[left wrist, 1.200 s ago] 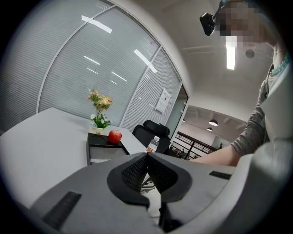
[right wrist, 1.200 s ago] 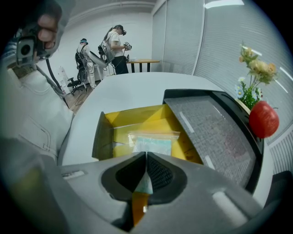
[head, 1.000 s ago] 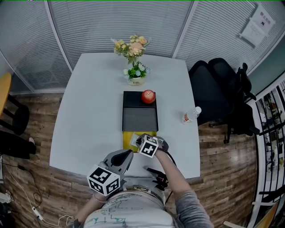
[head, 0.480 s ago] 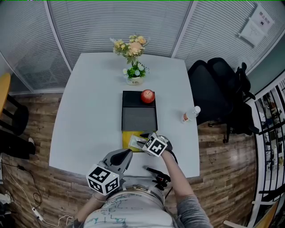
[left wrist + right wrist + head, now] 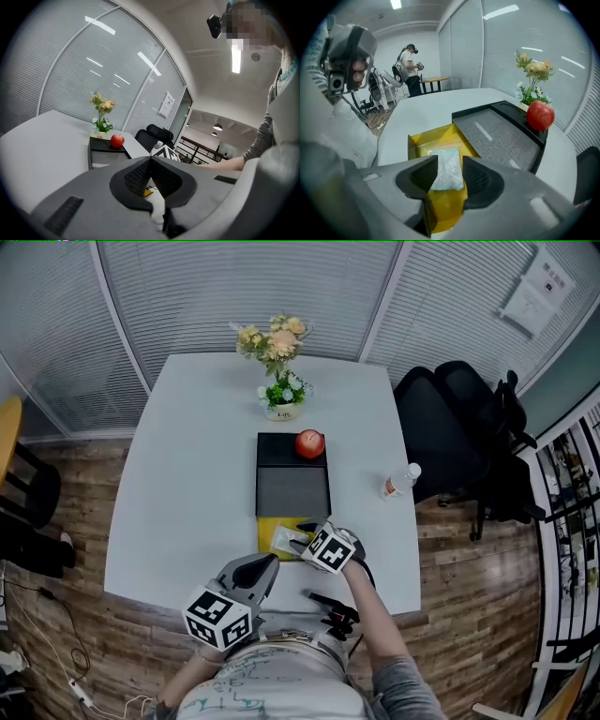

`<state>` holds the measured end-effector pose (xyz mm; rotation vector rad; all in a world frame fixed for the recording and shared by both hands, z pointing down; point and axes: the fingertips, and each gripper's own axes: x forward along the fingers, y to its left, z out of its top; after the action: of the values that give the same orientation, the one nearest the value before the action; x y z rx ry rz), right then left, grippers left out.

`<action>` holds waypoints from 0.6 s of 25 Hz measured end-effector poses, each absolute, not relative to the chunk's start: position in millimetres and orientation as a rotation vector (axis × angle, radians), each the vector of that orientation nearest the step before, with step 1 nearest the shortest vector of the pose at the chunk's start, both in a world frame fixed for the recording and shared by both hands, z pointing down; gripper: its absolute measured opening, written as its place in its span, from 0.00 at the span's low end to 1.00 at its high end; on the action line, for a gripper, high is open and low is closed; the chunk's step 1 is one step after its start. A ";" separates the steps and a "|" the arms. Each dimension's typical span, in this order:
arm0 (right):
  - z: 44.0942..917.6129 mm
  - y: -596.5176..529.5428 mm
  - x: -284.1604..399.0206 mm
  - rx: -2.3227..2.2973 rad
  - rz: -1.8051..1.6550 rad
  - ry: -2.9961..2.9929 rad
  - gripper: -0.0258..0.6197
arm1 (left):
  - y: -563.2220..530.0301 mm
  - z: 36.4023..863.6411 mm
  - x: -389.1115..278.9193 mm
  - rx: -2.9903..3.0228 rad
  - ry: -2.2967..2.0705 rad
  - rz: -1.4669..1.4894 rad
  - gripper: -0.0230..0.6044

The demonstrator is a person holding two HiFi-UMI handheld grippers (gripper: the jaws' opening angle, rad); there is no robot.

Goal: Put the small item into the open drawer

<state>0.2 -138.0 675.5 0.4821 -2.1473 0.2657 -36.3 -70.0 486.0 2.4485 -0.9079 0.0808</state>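
A small clear bag (image 5: 448, 169) with pale contents lies in the open yellow drawer (image 5: 437, 138), which sticks out from the front of a flat black cabinet (image 5: 293, 491). My right gripper (image 5: 450, 163) hangs just over the drawer's near end. Its jaws are opening, and the bag shows in the gap between them with neither pad touching it. In the head view the bag (image 5: 284, 539) sits at the tip of the right gripper (image 5: 303, 538). My left gripper (image 5: 270, 566) is held low at the table's near edge, shut and empty.
A red apple (image 5: 310, 442) rests on the cabinet's far end. Behind it stands a flower pot (image 5: 281, 395). A plastic bottle (image 5: 401, 482) lies near the right edge of the white table (image 5: 187, 474). A black office chair (image 5: 469, 427) stands to the right.
The right gripper has opened and let the bag go into the drawer, then drawn back a little toward me. The left gripper has stayed put.
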 end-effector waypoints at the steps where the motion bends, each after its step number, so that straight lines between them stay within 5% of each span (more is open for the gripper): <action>1: 672.9 -136.1 0.9 0.482 0.268 -2.147 0.29 | -69.5 485.9 -36.2 2.449 -0.908 0.082 0.03; 11: 642.8 -117.9 1.6 0.509 0.238 -2.205 0.25 | -70.8 486.9 -33.3 2.447 -0.892 0.089 0.03; 15: 631.0 -114.7 6.1 0.563 0.224 -2.247 0.11 | -71.6 487.8 -32.1 2.445 -0.890 0.089 0.03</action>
<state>6.1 -114.7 631.0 0.5632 -2.2466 0.2240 -32.1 -71.6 487.8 2.4451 -0.8905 0.0894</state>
